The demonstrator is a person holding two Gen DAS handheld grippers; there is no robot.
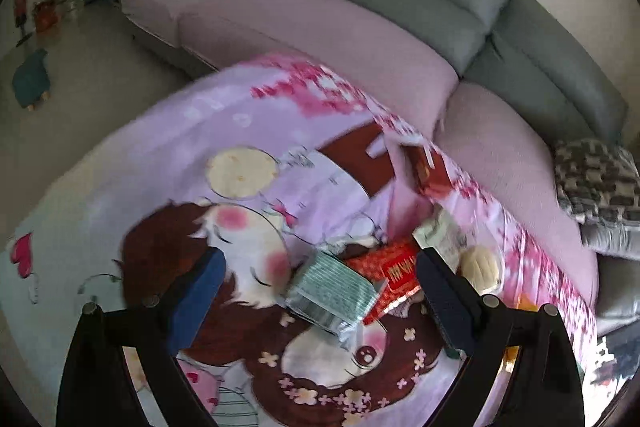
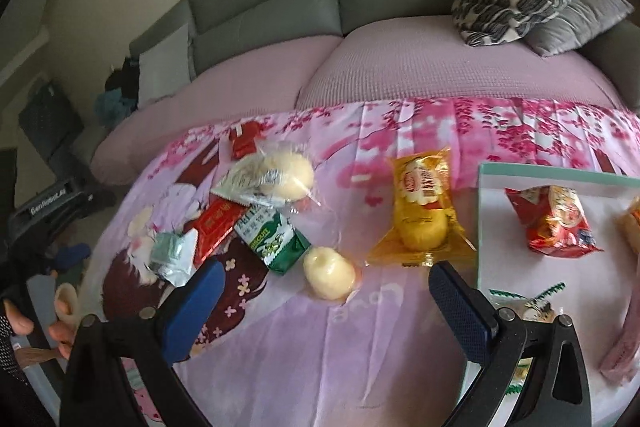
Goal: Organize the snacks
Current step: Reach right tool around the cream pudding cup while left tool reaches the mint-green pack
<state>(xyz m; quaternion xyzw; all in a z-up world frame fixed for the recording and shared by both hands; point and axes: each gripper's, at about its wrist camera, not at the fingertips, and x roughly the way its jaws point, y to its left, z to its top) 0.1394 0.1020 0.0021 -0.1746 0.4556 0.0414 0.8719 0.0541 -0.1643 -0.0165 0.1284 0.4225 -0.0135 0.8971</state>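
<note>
Several snacks lie loose on the pink cartoon cloth [image 2: 360,347], and a few already sit in the white tray [image 2: 496,227] at the right, so I judge the sorting is partly done and I am between picks.

My right gripper [image 2: 324,311] hangs just above the cloth with its jaws wide and nothing between them. Right ahead of it lies a small pale bun [image 2: 329,277] in clear wrap, and just beyond that a yellow cake packet [image 2: 422,215], close to the tray's left edge. A red crinkled packet [image 2: 554,221] is already inside the tray.

My left gripper [image 1: 320,303] is also spread wide and empty, hovering over the heap at the left. A silver-green packet [image 1: 334,293] sits between its fingers, not touching either as far as I can tell, with a red flat packet [image 1: 394,273] overlapping it on the right. From the right wrist I also see a green-and-white pouch [image 2: 276,237] and a large bagged bun [image 2: 270,177] in that same heap.

The next move, as I read it, is a grasp: lower the right gripper over the pale bun, close gently since it looks soft, then carry it to a bare patch of the tray. On the left I would close on the silver-green packet alone, taking care not to drag the red one.
</note>
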